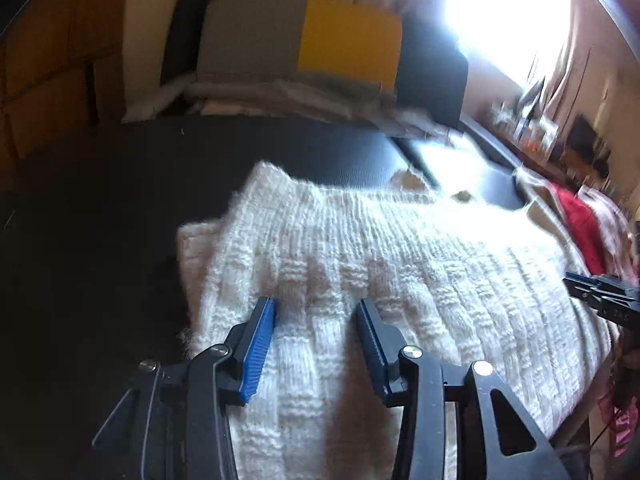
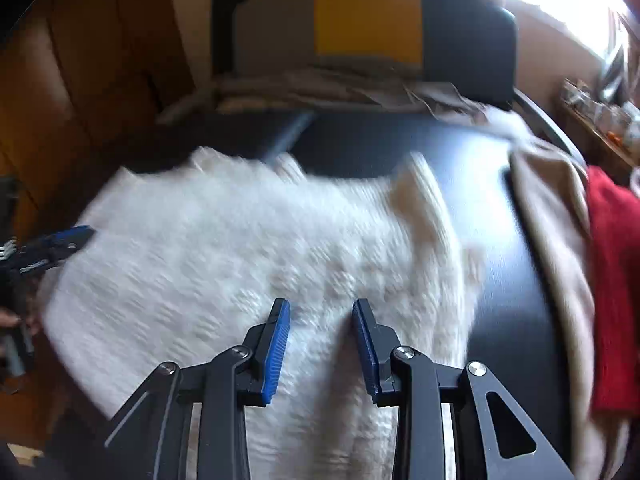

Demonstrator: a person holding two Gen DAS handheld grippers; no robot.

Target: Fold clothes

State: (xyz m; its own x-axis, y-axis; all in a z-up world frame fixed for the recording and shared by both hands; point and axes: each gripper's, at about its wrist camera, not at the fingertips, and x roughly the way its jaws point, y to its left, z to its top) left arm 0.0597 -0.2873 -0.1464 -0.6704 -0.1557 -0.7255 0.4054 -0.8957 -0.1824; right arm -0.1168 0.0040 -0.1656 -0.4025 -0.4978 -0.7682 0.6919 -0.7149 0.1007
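Sweater: white knit sweater point(image 1: 360, 264) lies spread on the dark table point(image 1: 100, 208), hanging over its near edge.
Left gripper point(image 1: 316, 312): jaws apart, empty.
Right gripper point(image 2: 321, 312): jaws apart, empty.
Risk: unheld, the overhanging knit could probably slide off.

Black table point(image 1: 100, 208), white knit sweater point(image 1: 380, 264) on it

left gripper point(image 1: 316, 308) parted, empty | over white knit sweater point(image 1: 400, 264) | on black table point(image 1: 100, 220)

Sweater point(image 1: 360, 248) on table point(image 1: 120, 184), cushions point(image 1: 300, 40) behind.
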